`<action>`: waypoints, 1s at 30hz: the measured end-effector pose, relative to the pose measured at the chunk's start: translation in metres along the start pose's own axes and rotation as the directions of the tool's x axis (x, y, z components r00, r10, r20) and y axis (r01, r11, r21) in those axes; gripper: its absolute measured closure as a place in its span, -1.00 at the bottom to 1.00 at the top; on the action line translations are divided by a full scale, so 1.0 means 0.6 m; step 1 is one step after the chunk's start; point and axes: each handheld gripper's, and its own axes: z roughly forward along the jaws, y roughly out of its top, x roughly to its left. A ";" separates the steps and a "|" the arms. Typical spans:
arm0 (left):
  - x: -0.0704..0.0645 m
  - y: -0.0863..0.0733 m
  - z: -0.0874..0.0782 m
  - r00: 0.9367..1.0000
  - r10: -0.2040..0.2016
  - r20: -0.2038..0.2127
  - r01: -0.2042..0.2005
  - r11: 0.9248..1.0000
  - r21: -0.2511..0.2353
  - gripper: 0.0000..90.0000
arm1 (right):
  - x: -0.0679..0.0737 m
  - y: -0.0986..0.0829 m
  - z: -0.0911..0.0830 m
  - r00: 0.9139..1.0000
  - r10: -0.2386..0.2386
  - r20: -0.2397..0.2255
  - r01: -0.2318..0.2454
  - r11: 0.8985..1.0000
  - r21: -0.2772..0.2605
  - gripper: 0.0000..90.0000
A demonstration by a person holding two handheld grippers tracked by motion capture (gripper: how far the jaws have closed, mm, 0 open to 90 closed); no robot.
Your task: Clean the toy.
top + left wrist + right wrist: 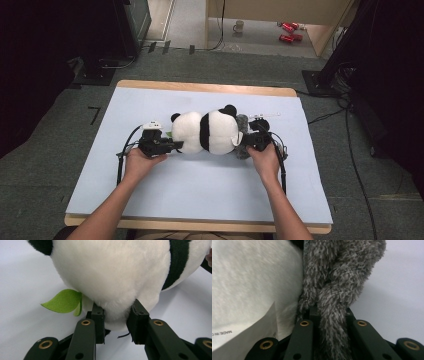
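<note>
At the left of the high view, the person's left hand holds the left gripper, which points toward the middle of the frame and meets the left end of the panda plush toy. In the left gripper view, its jaws are pinched on a fold of the white fur at the toy's lower edge, one jaw on either side of the pinched fold. A green felt leaf sticks out from under the toy just left of those jaws, lying over the pale blue mat.

The plush toy lies on its side in the middle of the mat, its white body crossed by a black band, with small black ears along its upper edge. The mat covers most of the wooden desk.

At the toy's right end a grey fuzzy piece lies against the white fur. The right gripper, held by the right hand, comes in from the right of the frame. In the right gripper view its jaws are clamped on a strand of that grey fuzzy piece, which runs down between them. At the lower left of that view a white sewn-in label with printed text hangs from the toy.

Far off at the top of the high view, a mug and red cans sit on the floor.
</note>
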 end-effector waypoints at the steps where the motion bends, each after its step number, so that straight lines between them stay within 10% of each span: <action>1: 0.000 0.000 0.000 1.000 0.003 0.000 -0.003 1.000 -0.001 0.57 | -0.002 -0.001 0.000 1.000 0.002 -0.004 -0.002 1.000 0.001 0.75; 13: 0.017 0.004 0.000 0.995 -0.090 0.040 0.091 0.996 -0.014 0.64 | -0.011 0.016 -0.058 1.000 -0.005 -0.001 0.005 0.995 -0.095 0.73; 21: 0.012 0.005 0.000 0.999 -0.045 0.023 0.046 0.999 -0.016 0.64 | 0.019 0.043 -0.142 0.997 -0.059 -0.054 0.042 0.963 -0.265 0.73; 30: 0.015 0.006 -0.001 0.999 -0.030 0.018 0.030 0.999 -0.013 0.61 | 0.076 0.045 -0.130 0.982 -0.166 -0.089 0.144 0.966 -0.213 0.72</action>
